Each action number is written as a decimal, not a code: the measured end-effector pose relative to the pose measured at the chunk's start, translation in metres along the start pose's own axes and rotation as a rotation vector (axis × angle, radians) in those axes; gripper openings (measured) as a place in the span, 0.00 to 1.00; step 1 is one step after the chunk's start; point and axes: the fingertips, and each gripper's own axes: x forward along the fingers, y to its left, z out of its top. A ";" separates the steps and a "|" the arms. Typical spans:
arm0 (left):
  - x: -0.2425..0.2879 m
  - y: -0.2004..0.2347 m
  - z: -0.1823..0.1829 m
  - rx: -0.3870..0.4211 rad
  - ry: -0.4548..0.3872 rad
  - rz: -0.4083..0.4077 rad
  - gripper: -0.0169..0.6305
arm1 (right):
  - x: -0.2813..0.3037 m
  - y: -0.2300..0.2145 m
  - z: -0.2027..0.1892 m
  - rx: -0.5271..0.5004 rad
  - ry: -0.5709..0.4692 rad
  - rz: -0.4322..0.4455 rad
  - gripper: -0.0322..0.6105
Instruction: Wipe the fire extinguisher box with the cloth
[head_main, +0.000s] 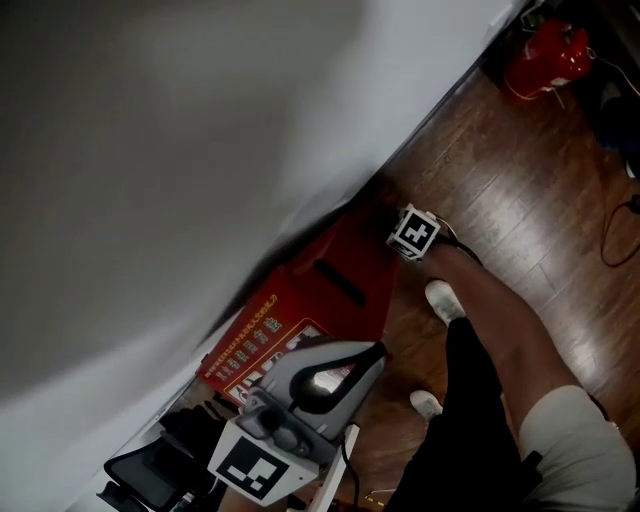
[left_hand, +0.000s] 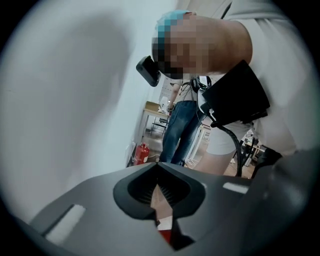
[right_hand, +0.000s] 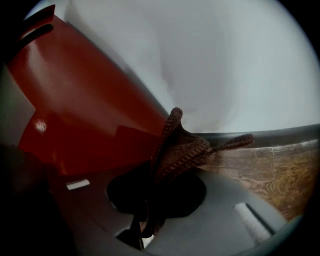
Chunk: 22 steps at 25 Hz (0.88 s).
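The red fire extinguisher box (head_main: 330, 285) stands on the wood floor against the white wall. Its red side fills the left of the right gripper view (right_hand: 85, 100). My right gripper (head_main: 402, 232), with its marker cube, sits at the box's far end. In its own view the right gripper (right_hand: 161, 175) is shut on a brown knitted cloth (right_hand: 182, 147), which bunches out past the jaws beside the box's lower edge. My left gripper (head_main: 335, 378) hovers above the box's near end, away from the cloth. Its jaws (left_hand: 159, 190) look pressed together with nothing between them.
A red fire extinguisher (head_main: 545, 55) stands on the floor at the far right, by the wall (left_hand: 142, 152). Cables (head_main: 612, 235) trail over the wood floor. My leg and white shoes (head_main: 443, 300) are right of the box. A person in jeans (left_hand: 180, 130) stands further back.
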 end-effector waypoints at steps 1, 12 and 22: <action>0.000 0.002 -0.002 0.004 -0.005 0.003 0.03 | 0.000 -0.003 -0.002 -0.001 0.007 -0.009 0.13; -0.049 -0.037 0.023 0.022 -0.104 0.075 0.03 | -0.137 0.076 -0.018 -0.150 -0.100 -0.120 0.13; -0.175 -0.180 0.006 0.039 -0.191 0.237 0.03 | -0.223 0.262 -0.028 -0.395 -0.141 -0.162 0.13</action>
